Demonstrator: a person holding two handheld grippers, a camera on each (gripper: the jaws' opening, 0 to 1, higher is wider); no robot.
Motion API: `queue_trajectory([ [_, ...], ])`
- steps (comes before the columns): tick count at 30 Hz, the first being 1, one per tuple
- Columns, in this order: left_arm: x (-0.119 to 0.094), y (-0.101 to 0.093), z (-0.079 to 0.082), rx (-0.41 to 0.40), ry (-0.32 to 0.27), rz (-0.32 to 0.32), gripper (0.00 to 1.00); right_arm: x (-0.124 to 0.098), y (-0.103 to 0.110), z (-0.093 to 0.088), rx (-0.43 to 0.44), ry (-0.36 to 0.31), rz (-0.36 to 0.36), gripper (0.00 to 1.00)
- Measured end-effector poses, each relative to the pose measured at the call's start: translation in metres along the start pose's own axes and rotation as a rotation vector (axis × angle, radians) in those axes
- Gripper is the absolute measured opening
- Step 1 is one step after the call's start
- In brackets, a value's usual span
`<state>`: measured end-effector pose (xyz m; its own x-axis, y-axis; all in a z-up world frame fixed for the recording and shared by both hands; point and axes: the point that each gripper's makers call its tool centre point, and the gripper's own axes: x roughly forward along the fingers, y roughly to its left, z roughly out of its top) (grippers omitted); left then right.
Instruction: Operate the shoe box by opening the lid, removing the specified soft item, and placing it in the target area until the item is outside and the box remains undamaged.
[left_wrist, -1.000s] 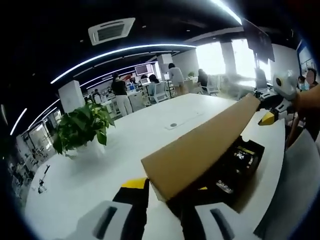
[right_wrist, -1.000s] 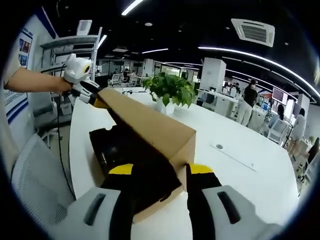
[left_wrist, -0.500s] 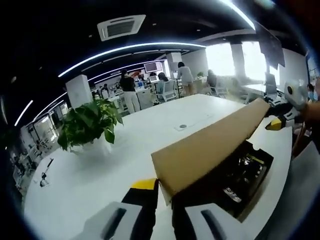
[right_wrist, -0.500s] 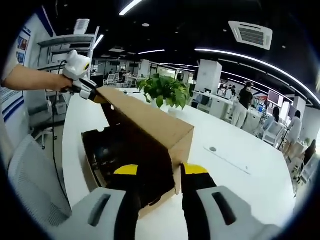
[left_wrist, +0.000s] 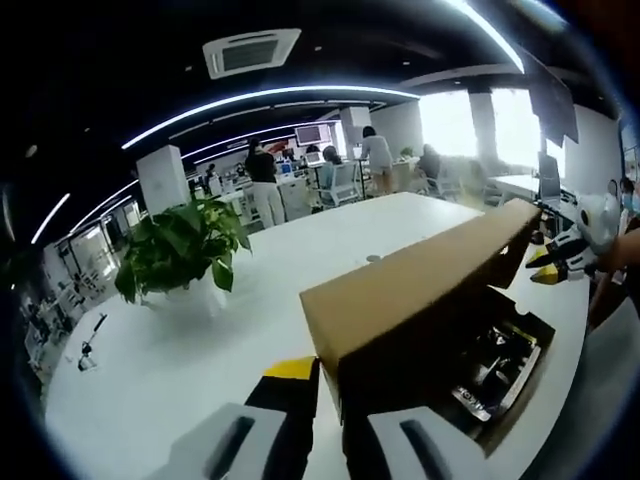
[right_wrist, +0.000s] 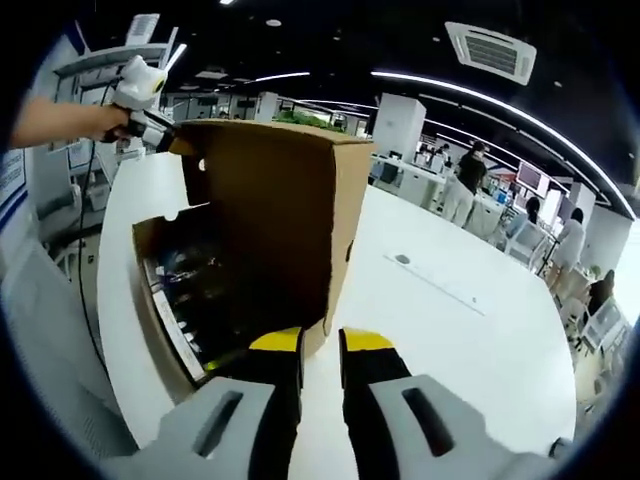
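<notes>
Pinching the lid (left_wrist: 410, 290) at both ends, my left claw (left_wrist: 328, 385) and right claw (right_wrist: 320, 345) hold it upright over the box (right_wrist: 165, 300); plant (left_wrist: 180, 245) at nine o'clock.

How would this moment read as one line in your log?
step: lid-opening | lid: raised | left gripper, right gripper: at lid's corners | contents: inside shoe box

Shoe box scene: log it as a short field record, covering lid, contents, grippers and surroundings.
box: cardboard shoe box on the white table
lid: raised, standing steeply over the box
contents: dark items inside, too dim to identify
left gripper: jaws close together at one lid corner
right gripper: jaws close together at the other lid corner
plant: potted plant on the table, apart from the box
background: office with people standing at desks
</notes>
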<state>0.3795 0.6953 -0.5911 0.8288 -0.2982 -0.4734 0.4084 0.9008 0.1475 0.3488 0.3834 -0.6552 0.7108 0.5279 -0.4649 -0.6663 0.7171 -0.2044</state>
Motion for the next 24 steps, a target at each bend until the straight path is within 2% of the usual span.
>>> queue_trajectory([
  [8, 0.011, 0.005, 0.006, 0.004, -0.004, 0.001, 0.07, 0.014, -0.003, -0.003, -0.013, 0.022, -0.009, 0.06],
  [16, 0.021, 0.012, 0.010, 0.002, -0.008, -0.001, 0.07, 0.030, -0.012, -0.004, 0.003, 0.036, -0.039, 0.08],
  [24, 0.031, 0.015, 0.012, 0.009, -0.001, -0.010, 0.07, 0.043, -0.013, -0.001, 0.034, 0.035, -0.024, 0.05],
])
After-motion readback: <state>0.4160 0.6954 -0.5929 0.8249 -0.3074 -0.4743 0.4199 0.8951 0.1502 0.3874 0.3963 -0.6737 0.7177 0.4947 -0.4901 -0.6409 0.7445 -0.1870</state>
